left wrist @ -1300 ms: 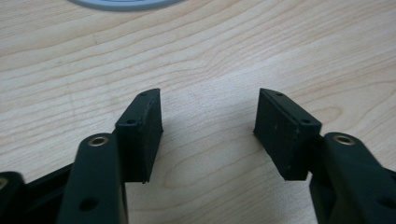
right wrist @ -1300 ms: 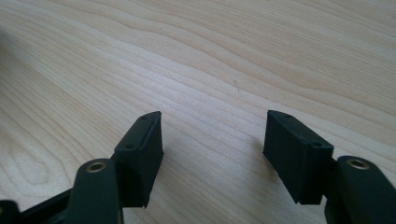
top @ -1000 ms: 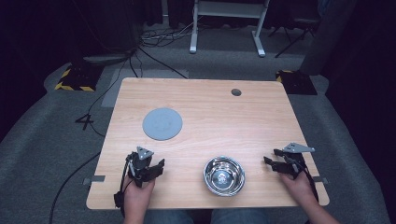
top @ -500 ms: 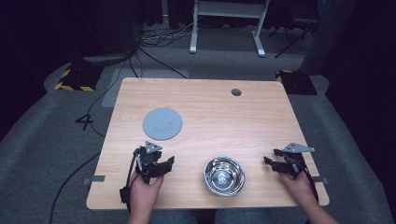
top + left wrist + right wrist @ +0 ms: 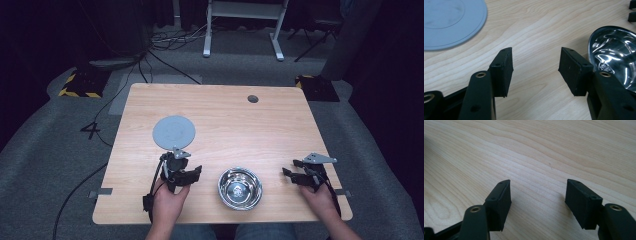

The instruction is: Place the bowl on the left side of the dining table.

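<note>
Wooden table [image 5: 280,130]: nothing moved yet. Bowl [image 5: 240,188] as landmark; grey plate [image 5: 173,132] beyond-left. Left gripper [image 5: 192,172] just left, right gripper [image 5: 291,167] right, both wide, empty.

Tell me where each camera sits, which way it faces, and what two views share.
High view: above the person's side, facing forward and down on the table; both hands, left gripper, right gripper.
Left gripper view: along its open jaws toward the grey disc and steel bowl.
Right gripper view: along open jaws, bare wood.
Shared: high and left views show disc and bowl.
</note>
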